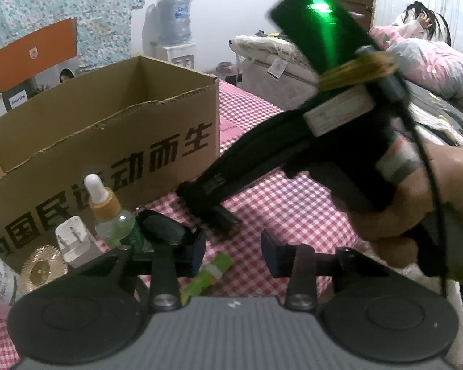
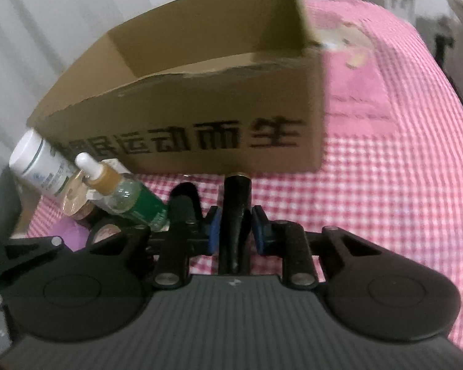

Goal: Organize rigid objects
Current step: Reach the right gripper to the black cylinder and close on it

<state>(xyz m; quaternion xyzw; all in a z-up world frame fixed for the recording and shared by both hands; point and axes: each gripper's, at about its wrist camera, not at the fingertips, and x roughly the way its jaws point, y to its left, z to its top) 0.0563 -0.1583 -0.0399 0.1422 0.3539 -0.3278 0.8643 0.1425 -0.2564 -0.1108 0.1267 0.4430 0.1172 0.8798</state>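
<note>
A white cylindrical bottle [image 2: 37, 160], a clear dropper bottle with a tan collar [image 2: 114, 191] and a white plug adapter [image 1: 74, 240] stand left, just before the open brown cardboard box [image 1: 108, 141] on the pink checked cloth [image 2: 385, 185]. The left gripper [image 1: 233, 251] stands part open above a green tube [image 1: 206, 277], pads [image 1: 197, 246] pressing on nothing. Rightward, the right gripper [image 2: 236, 231] clamps a black tapered stick [image 2: 236, 215] before the box.

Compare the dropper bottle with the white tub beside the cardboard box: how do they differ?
The dropper bottle is clear with a green label; the white tub is opaque. The bottle has a narrow white dropper tip on a tan collar; the tub has a broad flat lid. Both sit on the checked cloth.
</note>
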